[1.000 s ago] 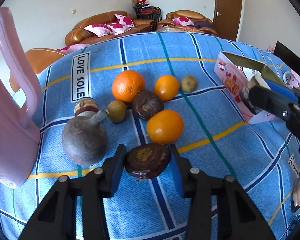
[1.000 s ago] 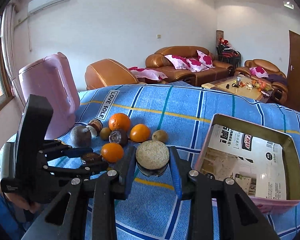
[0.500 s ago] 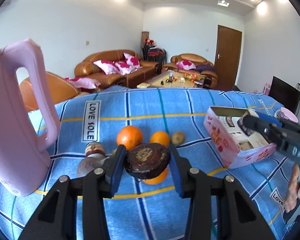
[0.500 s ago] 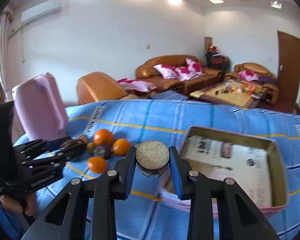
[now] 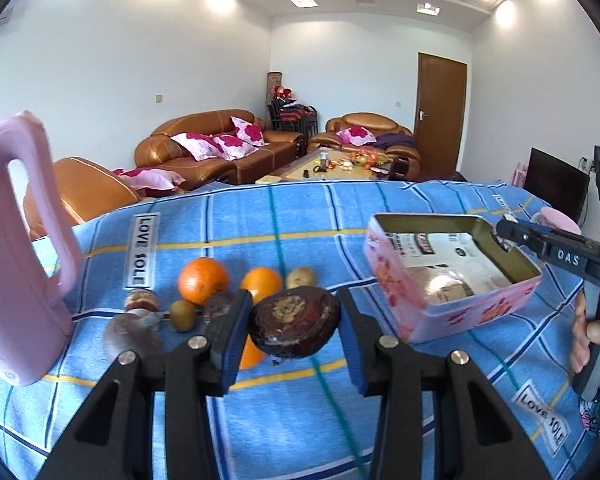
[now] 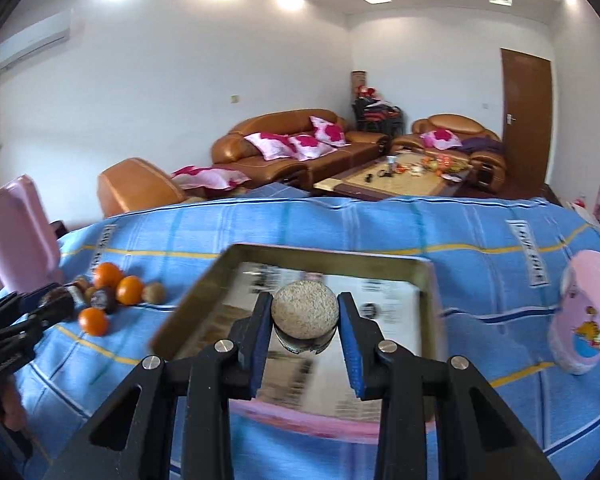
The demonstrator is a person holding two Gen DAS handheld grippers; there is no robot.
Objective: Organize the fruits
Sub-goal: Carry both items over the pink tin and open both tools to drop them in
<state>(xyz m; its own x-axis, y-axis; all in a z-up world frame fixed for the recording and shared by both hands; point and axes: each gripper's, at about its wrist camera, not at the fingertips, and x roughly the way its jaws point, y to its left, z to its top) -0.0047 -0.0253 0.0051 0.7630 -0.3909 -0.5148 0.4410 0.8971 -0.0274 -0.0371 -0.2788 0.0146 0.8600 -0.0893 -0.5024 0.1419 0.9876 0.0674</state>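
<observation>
My left gripper is shut on a dark brown wrinkled fruit, lifted above the blue striped cloth. Behind it lie oranges, a kiwi and other dark fruits. The pink open tin box stands to the right. In the right wrist view my right gripper is shut on a pale rough round fruit and hovers over the tin box. The left gripper shows at the far left beside the fruit pile.
A tall pink jug stands at the left of the cloth. A pink cup stands right of the box. A hand holds the right gripper's handle at the right edge. Sofas and a coffee table lie beyond.
My left gripper rose with the dark fruit and tilted up. My right gripper carried the pale fruit rightward from beside the pile to over the tin box.
</observation>
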